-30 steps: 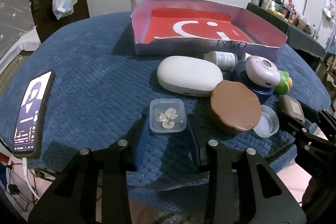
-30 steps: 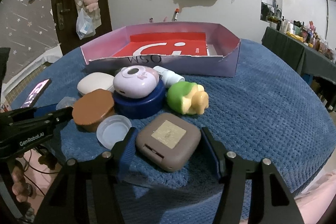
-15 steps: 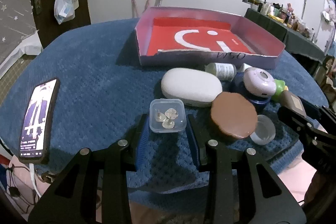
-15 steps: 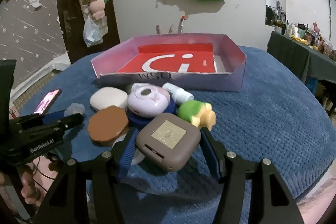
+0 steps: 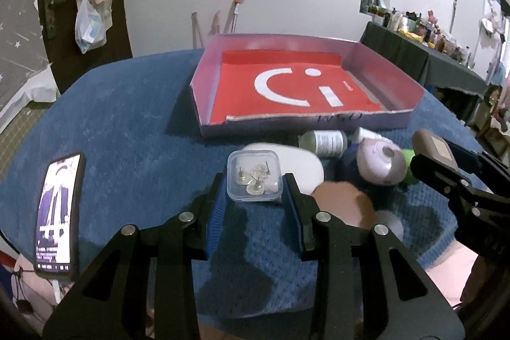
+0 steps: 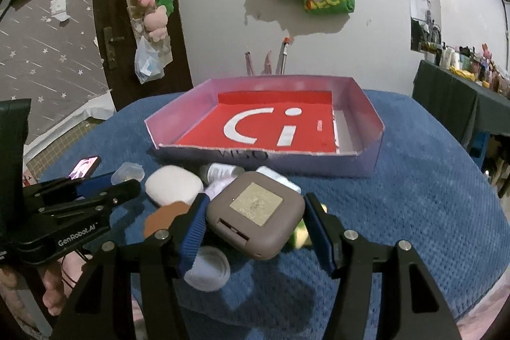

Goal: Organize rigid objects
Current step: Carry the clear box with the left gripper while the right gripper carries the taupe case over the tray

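The left gripper pinches a small clear plastic box of metal pins between its blue pads, lifted above the blue quilted tablecloth. The right gripper clamps a taupe rounded-square case with a gold label, raised over the cluster of small items. Beyond both, the shallow pink cardboard tray with a red floor sits on the far side of the table. A lit black smartphone lies at near left.
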